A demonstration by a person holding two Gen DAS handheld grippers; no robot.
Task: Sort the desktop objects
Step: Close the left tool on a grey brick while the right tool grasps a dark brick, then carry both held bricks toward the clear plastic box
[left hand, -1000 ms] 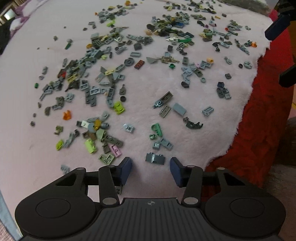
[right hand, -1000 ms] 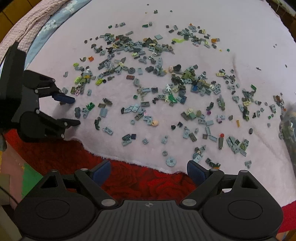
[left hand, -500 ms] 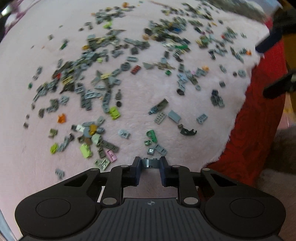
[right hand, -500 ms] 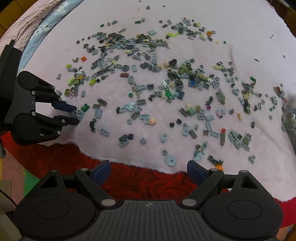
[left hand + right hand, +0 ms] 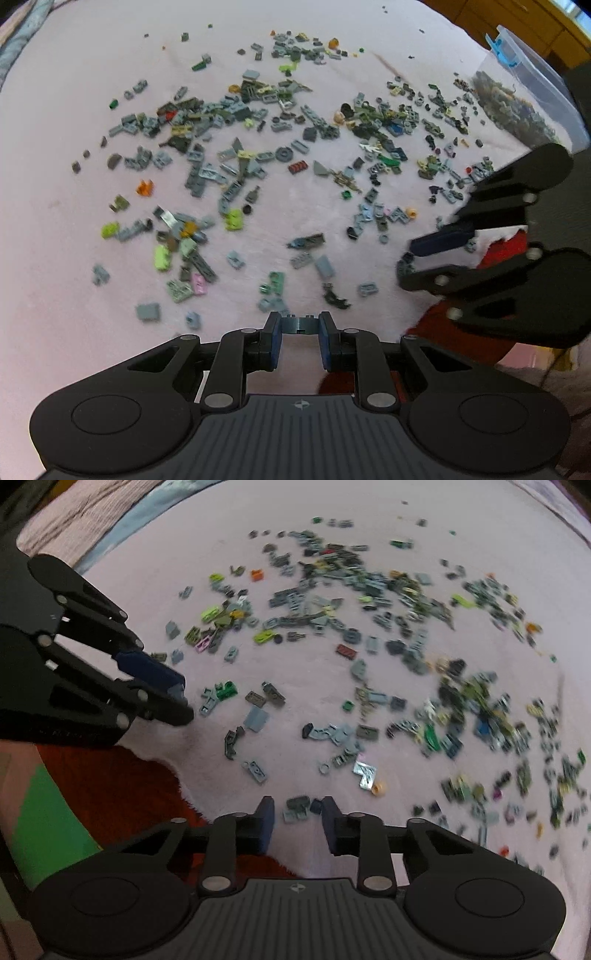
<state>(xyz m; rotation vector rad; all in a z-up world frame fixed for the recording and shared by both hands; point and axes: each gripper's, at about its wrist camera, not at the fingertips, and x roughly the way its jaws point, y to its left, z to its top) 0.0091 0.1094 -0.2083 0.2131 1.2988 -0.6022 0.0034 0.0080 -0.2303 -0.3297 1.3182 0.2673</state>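
Left tool (image 5: 300, 326), left wrist view: pads pinch a dark grey stepped brick (image 5: 300, 325) end to end, lifted clear of the pink fleece blanket (image 5: 55, 295), probably for carrying to a pile or bin. Clear plastic bin (image 5: 532, 99) at far right holds a heap of mixed small bricks.

Right wrist view: right tool (image 5: 298, 812) has just been closing; jaws narrowed around a small grey plate (image 5: 296, 808) lying on the blanket. Contact cannot be confirmed. Loose bricks (image 5: 369, 646) remain scattered, unsorted.

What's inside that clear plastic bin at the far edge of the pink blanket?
The clear plastic bin holds a heap of small, mostly grey-green toy bricks. They are too blurred to tell apart, and whatever lies beneath the top layer is covered.
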